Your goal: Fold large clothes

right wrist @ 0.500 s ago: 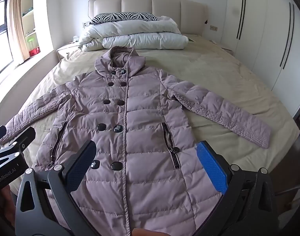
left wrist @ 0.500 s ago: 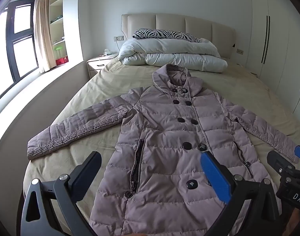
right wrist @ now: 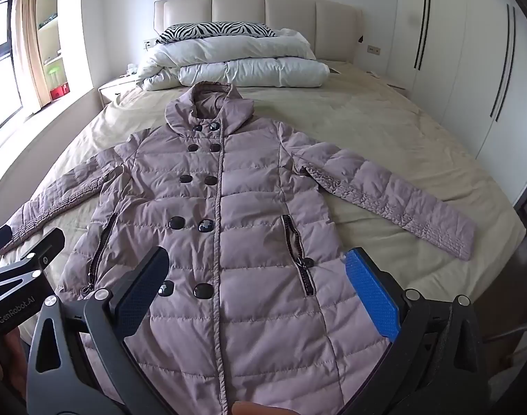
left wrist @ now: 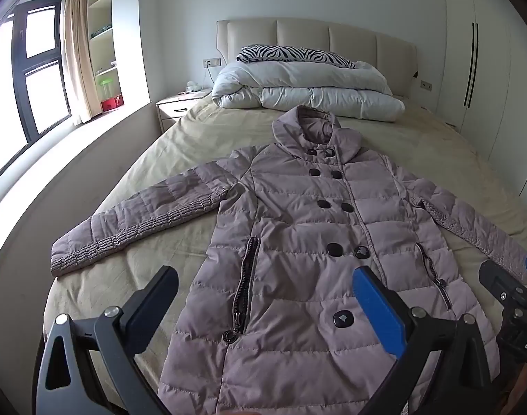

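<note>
A long mauve quilted coat point(left wrist: 298, 242) lies flat and face up on the bed, buttoned, collar toward the headboard, both sleeves spread out to the sides. It also shows in the right wrist view point(right wrist: 229, 224). My left gripper point(left wrist: 263, 307) is open and empty, held above the coat's lower left part. My right gripper point(right wrist: 260, 287) is open and empty above the coat's lower hem area. Each gripper shows at the edge of the other's view: the right one point(left wrist: 512, 294), the left one point(right wrist: 25, 259).
The bed point(left wrist: 180, 159) has a tan sheet. A folded white duvet point(left wrist: 308, 93) with a zebra pillow point(left wrist: 291, 53) lies by the headboard. A nightstand point(left wrist: 175, 103) and window are at left, white wardrobes point(right wrist: 471, 52) at right.
Both grippers have shifted only slightly; the coat lies as before.
</note>
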